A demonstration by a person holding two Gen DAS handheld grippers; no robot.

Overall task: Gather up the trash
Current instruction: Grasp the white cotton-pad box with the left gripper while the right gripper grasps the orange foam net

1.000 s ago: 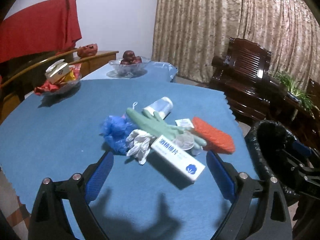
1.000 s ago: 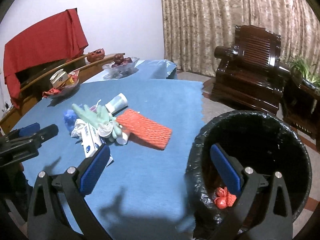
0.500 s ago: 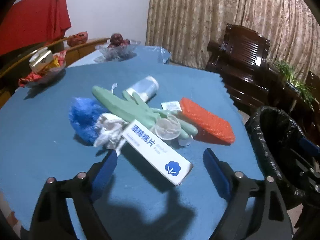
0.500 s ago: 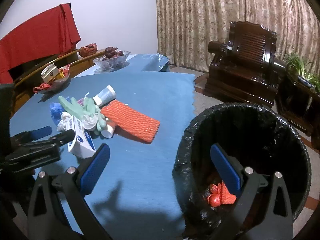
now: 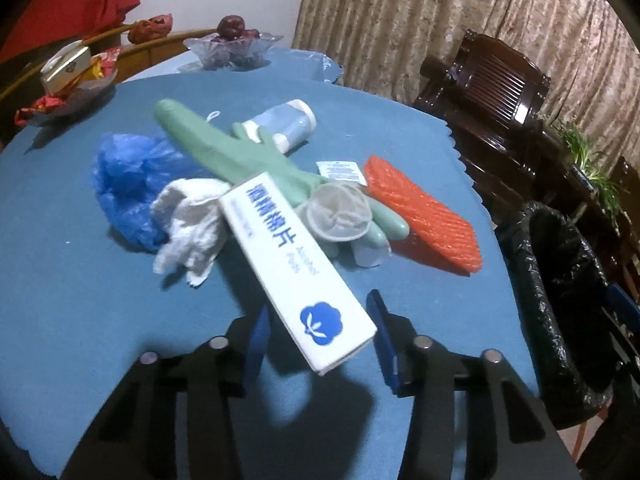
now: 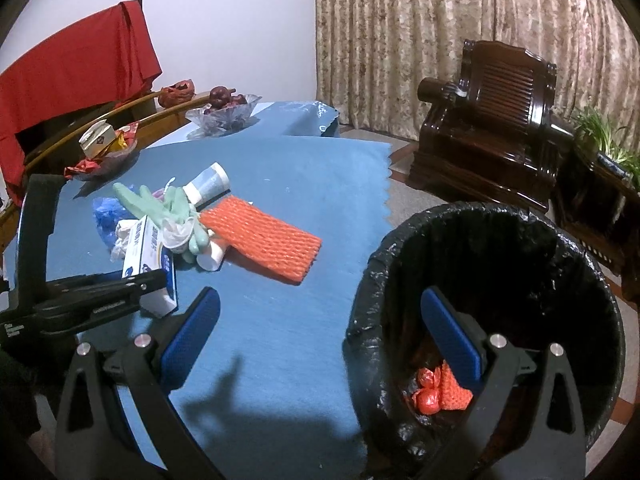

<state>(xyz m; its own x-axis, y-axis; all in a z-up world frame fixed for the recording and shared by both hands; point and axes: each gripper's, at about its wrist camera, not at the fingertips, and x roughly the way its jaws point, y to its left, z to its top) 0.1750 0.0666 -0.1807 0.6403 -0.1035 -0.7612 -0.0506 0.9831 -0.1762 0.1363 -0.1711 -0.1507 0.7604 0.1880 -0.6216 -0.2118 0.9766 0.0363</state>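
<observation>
A pile of trash lies on the blue table: a long white box with blue print, a green rubber glove, a blue plastic bag, a white crumpled glove, a clear cup, a plastic bottle and an orange foam net. My left gripper is open, its pads on either side of the box's near end, not touching. In the right wrist view it shows by the box. My right gripper is open and empty, straddling the rim of the black-lined bin.
Red and orange trash lies in the bin. A glass fruit bowl and a snack dish stand at the table's far side. A dark wooden armchair and a plant stand beyond the bin.
My left gripper moved forward and down to the white box and narrowed around its near end. My right gripper drifted slightly, staying over the bin's rim.
</observation>
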